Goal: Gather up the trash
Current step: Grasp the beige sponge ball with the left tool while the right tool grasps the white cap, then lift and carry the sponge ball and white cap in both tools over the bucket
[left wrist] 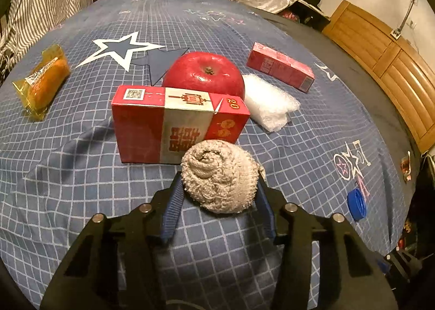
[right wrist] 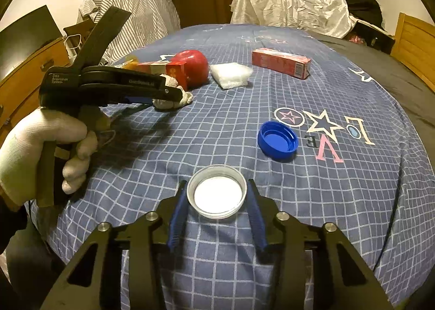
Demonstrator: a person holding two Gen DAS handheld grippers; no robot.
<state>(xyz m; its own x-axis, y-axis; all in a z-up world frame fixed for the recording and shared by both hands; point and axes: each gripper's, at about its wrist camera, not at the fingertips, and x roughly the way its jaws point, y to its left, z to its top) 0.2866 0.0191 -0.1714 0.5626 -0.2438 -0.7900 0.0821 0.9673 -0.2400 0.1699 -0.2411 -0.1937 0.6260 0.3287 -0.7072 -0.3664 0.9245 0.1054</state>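
The two wrist cams split the scene pretty cleanly. The left one shows the left gripper (left wrist: 220,182) clamped on a rolled-up beige sock ball (left wrist: 218,177), both blue pads pressing its sides, the spiral end facing the camera. Right behind the sock is a red and white box (left wrist: 174,125), long side running left to right across the fingers, then a red apple (left wrist: 204,73) behind that. Past the right finger there's a wad of bubble wrap (left wrist: 267,103) and a long red carton (left wrist: 280,66) lying flat, long axis slanting away to the left. Way off left sits an orange wrapped snack (left wrist: 40,81), which the other cam barely catches.

The right cam shows what the left one misses: the right gripper (right wrist: 217,191) around a silver lid (right wrist: 217,191) lying open side up on the blue grid bedsheet (right wrist: 339,201). The pads look like they touch its rim, but I can't tell if they're really squeezing. A blue bottle cap (right wrist: 277,140), also open side up, lies just beyond the right finger. You can also see a white-gloved hand (right wrist: 40,152) holding the left gripper.

Count: two caps, two red boxes, one apple, one sock, one snack, one bubble wrap.
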